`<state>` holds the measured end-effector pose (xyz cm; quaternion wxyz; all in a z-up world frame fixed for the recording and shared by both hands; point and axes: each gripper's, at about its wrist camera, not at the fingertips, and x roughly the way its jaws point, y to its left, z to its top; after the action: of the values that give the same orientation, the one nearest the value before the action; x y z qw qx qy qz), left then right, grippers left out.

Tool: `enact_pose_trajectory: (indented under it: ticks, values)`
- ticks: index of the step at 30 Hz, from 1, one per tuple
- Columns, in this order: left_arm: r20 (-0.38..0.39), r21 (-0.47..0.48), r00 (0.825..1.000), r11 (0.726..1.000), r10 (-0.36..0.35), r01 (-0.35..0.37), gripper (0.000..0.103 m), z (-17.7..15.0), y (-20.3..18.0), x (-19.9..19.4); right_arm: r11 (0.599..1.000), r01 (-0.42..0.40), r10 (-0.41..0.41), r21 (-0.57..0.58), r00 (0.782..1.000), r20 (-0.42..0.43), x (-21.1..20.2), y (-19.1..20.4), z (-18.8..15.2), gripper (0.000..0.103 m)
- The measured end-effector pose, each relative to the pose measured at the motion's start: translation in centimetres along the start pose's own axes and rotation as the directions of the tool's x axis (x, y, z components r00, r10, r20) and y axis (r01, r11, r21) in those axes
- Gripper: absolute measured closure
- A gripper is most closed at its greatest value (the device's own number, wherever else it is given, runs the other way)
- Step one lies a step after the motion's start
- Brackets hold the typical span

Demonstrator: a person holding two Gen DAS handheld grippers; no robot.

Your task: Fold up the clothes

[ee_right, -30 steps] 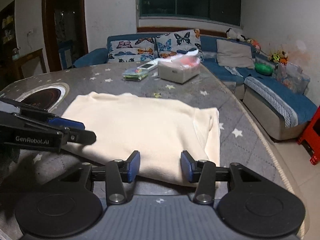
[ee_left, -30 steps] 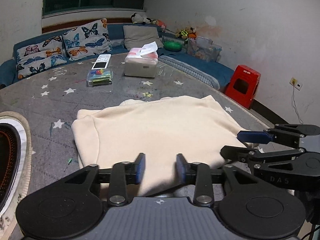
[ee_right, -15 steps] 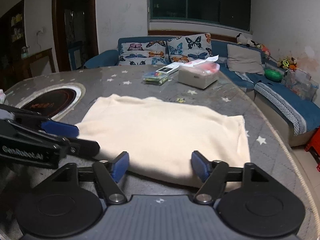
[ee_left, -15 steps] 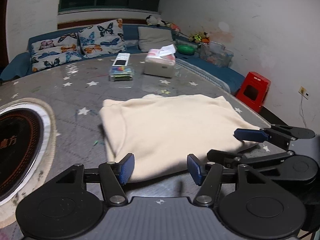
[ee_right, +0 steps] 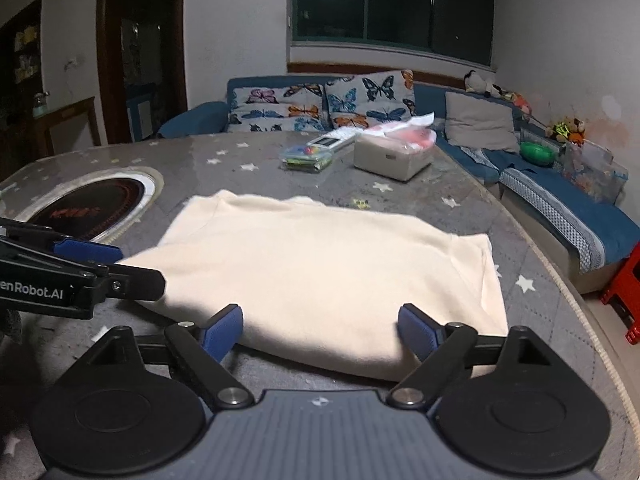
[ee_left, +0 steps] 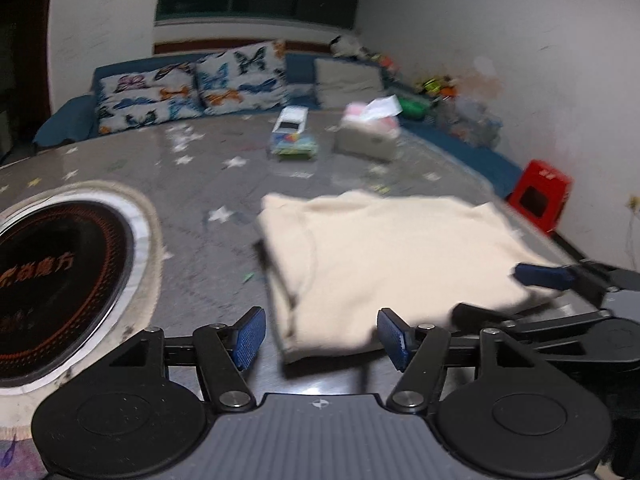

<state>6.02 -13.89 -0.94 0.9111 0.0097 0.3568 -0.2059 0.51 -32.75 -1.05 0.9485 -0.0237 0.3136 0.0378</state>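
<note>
A grey desk (ee_right: 420,200) with a pattern of white stars is seen. A round black cooktop (ee_left: 52,272) with orange characters is set into it on the left side. At the far side, a tissue box (ee_right: 394,154) is placed, and beside it a clear box (ee_right: 306,158) with colourful contents, on which a white remote control (ee_right: 334,140) partly rests. Behind the desk, butterfly cushions (ee_right: 320,106) are laid on a blue sofa (ee_right: 560,200). A red stool (ee_left: 540,196) is seen near the wall.
</note>
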Motion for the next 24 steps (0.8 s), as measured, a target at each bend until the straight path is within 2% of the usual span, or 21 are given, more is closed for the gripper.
enact_pose_trajectory:
  ticks: [5,7,10,18,22,24]
  values:
    - [-0.018,-0.005,1.0,1.0,0.003,-0.003,0.038,-0.5,0.5,0.3,1.0,0.015,-0.015,-0.021,1.0,-0.002,0.1,0.5,-0.1,0.01]
    - [-0.021,-0.015,1.0,1.0,-0.005,0.004,0.037,-0.4,0.7,0.3,1.0,0.018,-0.018,-0.017,1.0,0.002,0.1,0.6,0.1,0.005]
    - [-0.023,-0.019,1.0,1.0,-0.008,0.008,0.031,-0.5,0.9,0.2,1.0,0.025,-0.025,-0.014,1.0,0.001,0.2,0.7,0.1,0.0]
    - [-0.025,-0.02,1.0,1.0,-0.007,0.007,0.018,-0.6,0.8,0.1,0.999,0.042,-0.042,-0.024,0.999,-0.007,0.5,1.0,-0.1,0.0]
    - [-0.02,-0.026,1.0,1.0,-0.013,0.012,0.008,-0.7,0.9,0.0,0.999,0.05,-0.05,-0.02,0.999,-0.016,0.6,1.1,-0.1,0.0]
    - [-0.014,-0.026,1.0,1.0,-0.014,0.013,0.007,-0.7,1.0,-0.1,0.998,0.055,-0.055,-0.021,0.998,-0.018,0.7,1.2,-0.2,0.0]
